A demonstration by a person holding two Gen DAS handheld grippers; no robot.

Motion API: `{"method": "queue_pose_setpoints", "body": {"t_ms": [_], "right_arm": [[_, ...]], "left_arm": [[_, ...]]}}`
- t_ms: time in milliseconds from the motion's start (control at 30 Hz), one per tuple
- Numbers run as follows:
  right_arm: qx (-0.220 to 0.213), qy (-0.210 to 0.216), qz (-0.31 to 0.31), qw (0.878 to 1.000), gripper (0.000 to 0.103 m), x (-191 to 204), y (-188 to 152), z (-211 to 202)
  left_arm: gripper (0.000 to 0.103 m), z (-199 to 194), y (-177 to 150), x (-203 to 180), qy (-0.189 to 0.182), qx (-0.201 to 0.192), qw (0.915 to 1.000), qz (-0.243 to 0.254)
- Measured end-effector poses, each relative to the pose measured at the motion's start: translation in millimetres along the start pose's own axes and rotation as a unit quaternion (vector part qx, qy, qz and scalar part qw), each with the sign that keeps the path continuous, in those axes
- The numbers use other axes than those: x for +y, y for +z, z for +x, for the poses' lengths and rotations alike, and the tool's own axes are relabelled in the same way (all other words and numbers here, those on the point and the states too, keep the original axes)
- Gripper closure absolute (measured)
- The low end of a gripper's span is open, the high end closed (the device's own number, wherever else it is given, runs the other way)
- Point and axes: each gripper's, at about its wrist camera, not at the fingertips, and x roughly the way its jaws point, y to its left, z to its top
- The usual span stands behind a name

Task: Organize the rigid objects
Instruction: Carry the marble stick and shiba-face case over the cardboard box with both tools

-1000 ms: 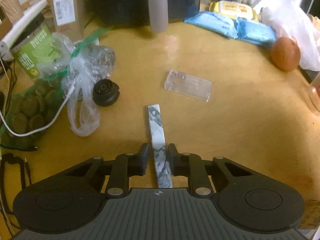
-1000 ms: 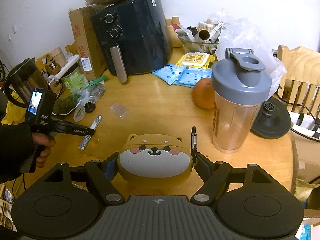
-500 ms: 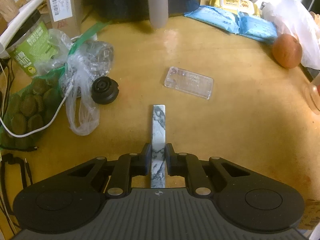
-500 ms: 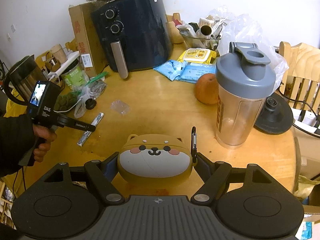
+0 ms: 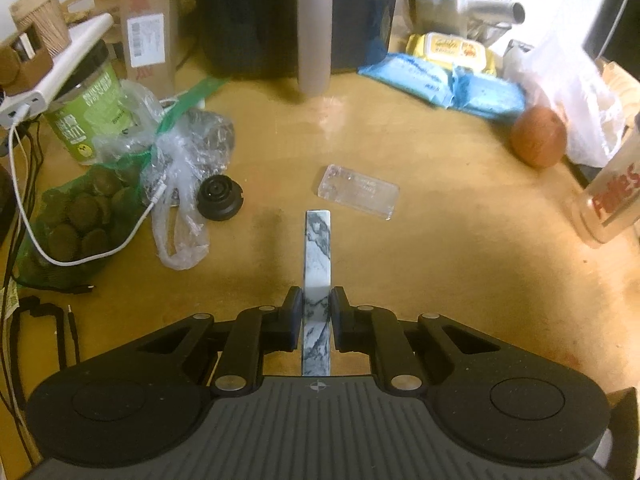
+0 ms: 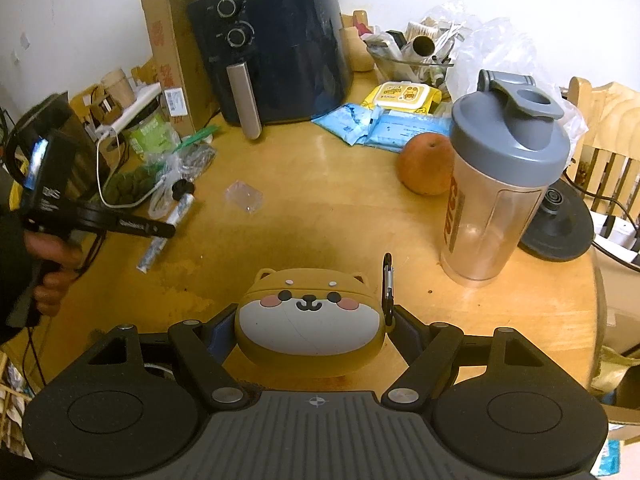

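Observation:
My left gripper (image 5: 316, 303) is shut on a slim white-and-grey marbled bar (image 5: 317, 248), which sticks forward from the jaws above the wooden table (image 5: 440, 264). In the right wrist view the same marbled bar (image 6: 152, 250) hangs tilted under the left gripper (image 6: 166, 229), held by a hand (image 6: 52, 276). My right gripper (image 6: 310, 326) is shut on a yellow dog-face case (image 6: 308, 320) with a carabiner (image 6: 387, 280) on its right side. A clear plastic case (image 5: 358, 192) lies flat just beyond the bar's tip.
A dark air fryer (image 6: 276, 40) and cardboard box (image 6: 168, 56) stand at the back. A grey-lidded shaker bottle (image 6: 496, 176), an orange (image 6: 426, 164) and wipe packs (image 5: 440, 76) sit right. Plastic bags (image 5: 180, 172), a black round cap (image 5: 219, 197), a green jar (image 5: 86, 120) and cables (image 5: 80, 256) crowd the left.
The left gripper has risen with the marbled bar, which straightened from a tilt to point dead ahead and came off the table. The right gripper and dog-face case stayed put.

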Motion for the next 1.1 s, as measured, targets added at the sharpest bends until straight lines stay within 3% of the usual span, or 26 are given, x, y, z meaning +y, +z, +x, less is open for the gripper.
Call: {"method": "queue_pose_setpoints", "body": {"t_ms": [300,700,1100], "right_arm": [[0.021,-0.027,-0.022,0.999,0.023,10,-2,2],[0.015,-0.018,-0.007,1.0,0.023,12,-7,-11],[0.012,-0.01,-0.003,1.0,0.023,18,-16,-23]], "left_arm": [[0.088,-37,-7,-7,-0.021,-0.03,0.9993,-0.006],[0.088,-91,-33,-19,-0.057,-0.062,0.9964,-0.006],[0.088,-127,-70,-24,-0.086,-0.071,0.9937,-0.01]]}}
